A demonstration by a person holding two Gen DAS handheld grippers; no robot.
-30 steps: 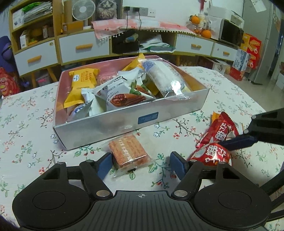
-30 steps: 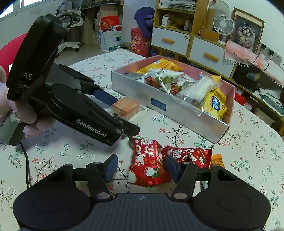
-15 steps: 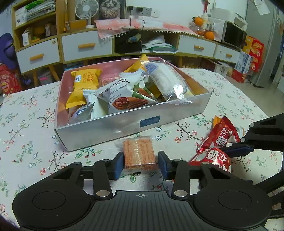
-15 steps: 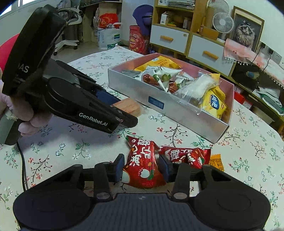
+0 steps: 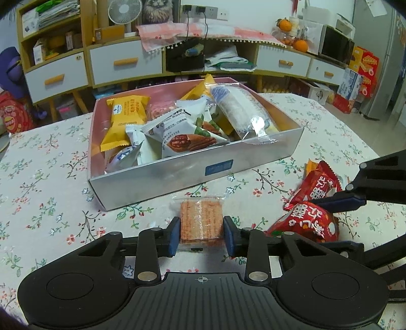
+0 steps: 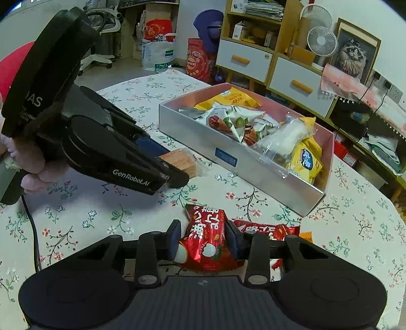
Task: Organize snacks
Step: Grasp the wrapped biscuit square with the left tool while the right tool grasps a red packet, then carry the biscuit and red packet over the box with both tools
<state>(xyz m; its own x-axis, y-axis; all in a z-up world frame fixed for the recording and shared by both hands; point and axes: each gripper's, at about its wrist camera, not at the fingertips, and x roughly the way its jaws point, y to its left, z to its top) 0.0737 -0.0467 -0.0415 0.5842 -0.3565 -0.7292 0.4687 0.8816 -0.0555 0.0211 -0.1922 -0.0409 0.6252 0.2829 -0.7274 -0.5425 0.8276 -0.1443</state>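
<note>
The cracker packet [image 5: 201,224] lies on the tablecloth [image 5: 45,182] just in front of the box [image 5: 192,175], with the left gripper [image 5: 201,234] closing on its sides. At 3 o'clock from it, the right gripper [image 6: 203,241] is closing around a red snack bag [image 6: 206,241]. Let both grips firm up before lifting, then clear the box's near wall and drop each among the packets inside

Behind the floral-clothed counter [image 5: 45,177] we see a cabinet with white drawers [image 5: 125,63], a small fan [image 5: 124,11] beside a cat picture [image 5: 158,10], oranges [image 5: 300,45] and a microwave [image 5: 336,47].
</note>
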